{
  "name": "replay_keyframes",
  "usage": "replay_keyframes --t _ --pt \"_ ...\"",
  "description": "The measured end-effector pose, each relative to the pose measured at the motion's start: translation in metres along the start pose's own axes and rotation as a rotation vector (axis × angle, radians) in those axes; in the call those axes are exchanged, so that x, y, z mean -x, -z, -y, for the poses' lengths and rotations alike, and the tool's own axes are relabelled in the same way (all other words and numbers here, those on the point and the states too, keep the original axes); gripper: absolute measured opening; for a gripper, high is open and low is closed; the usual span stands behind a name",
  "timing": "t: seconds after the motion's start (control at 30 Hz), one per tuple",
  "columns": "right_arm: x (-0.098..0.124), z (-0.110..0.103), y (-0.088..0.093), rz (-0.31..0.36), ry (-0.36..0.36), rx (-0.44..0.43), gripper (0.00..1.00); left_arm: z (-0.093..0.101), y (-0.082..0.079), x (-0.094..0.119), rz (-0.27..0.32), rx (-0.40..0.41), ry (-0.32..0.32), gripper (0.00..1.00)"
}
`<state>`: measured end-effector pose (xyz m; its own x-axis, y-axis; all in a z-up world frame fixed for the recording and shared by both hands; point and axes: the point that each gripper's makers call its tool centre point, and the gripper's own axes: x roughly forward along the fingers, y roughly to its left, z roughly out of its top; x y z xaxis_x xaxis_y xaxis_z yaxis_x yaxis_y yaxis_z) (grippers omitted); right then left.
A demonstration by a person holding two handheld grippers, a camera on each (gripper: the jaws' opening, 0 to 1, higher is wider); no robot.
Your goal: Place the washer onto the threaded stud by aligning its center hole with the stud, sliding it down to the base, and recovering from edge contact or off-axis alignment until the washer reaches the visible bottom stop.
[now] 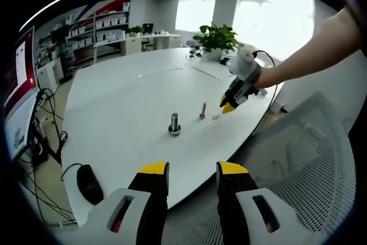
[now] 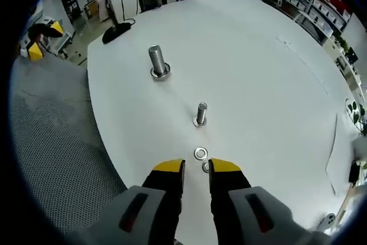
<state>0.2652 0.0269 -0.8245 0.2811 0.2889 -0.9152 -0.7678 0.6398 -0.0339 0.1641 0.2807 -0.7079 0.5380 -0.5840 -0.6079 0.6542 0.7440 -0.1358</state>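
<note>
Handling: washer (image 2: 200, 153) was judged light, stiff, slippery; rim grip advised.
Place: it was seen flat on desk (image 2: 258, 73), 6 o'clock of stud (image 2: 200, 113).
Right tool (image 2: 196, 167): slightly parted, nothing held.

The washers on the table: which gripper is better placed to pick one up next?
Right. Its gripper hovers directly over the two washers, fingers slightly apart. The left gripper is back off the table edge.

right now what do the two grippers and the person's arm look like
Both grippers, left and right, have black jaws with yellow tips on pale grey bodies with dark slots. In the left gripper view the right gripper has a black cable, and the arm is bare, no sleeve visible.
</note>
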Motion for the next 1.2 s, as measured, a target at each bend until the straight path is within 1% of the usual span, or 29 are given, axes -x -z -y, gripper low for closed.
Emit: replay_keyframes --t 0.13,0.23,0.4,0.53,0.67,0.87,1.0,1.1,1.2 --pt "0.005 -0.002 0.01 -0.045 0.025 0.005 0.19 0.002 0.001 0.0 -0.004 -0.008 0.007 0.31" --pt "0.009 -0.006 0.01 -0.052 0.03 0.002 0.19 0.003 -0.002 0.001 0.013 -0.006 0.012 0.31" --pt "0.014 -0.007 0.013 -0.067 0.052 0.01 0.19 0.004 -0.004 0.001 0.025 -0.006 0.017 0.32" --pt "0.019 -0.006 0.02 -0.096 0.077 0.001 0.19 0.004 -0.005 0.001 0.026 -0.018 0.014 0.31" --pt "0.02 -0.006 0.027 -0.114 0.076 -0.004 0.19 0.004 -0.005 0.001 0.026 -0.01 0.011 0.32" --pt "0.018 -0.001 0.033 -0.113 0.071 -0.016 0.2 0.002 -0.004 0.001 0.024 0.003 0.006 0.32" --pt "0.014 0.002 0.035 -0.108 0.06 -0.019 0.2 0.001 -0.002 0.0 0.012 0.006 -0.001 0.32" --pt "0.009 0.005 0.033 -0.078 0.049 -0.07 0.2 -0.001 0.002 -0.001 -0.012 0.016 -0.013 0.33" --pt "0.004 0.006 0.034 -0.069 0.038 -0.055 0.2 -0.003 0.004 -0.002 -0.026 0.018 -0.024 0.33"
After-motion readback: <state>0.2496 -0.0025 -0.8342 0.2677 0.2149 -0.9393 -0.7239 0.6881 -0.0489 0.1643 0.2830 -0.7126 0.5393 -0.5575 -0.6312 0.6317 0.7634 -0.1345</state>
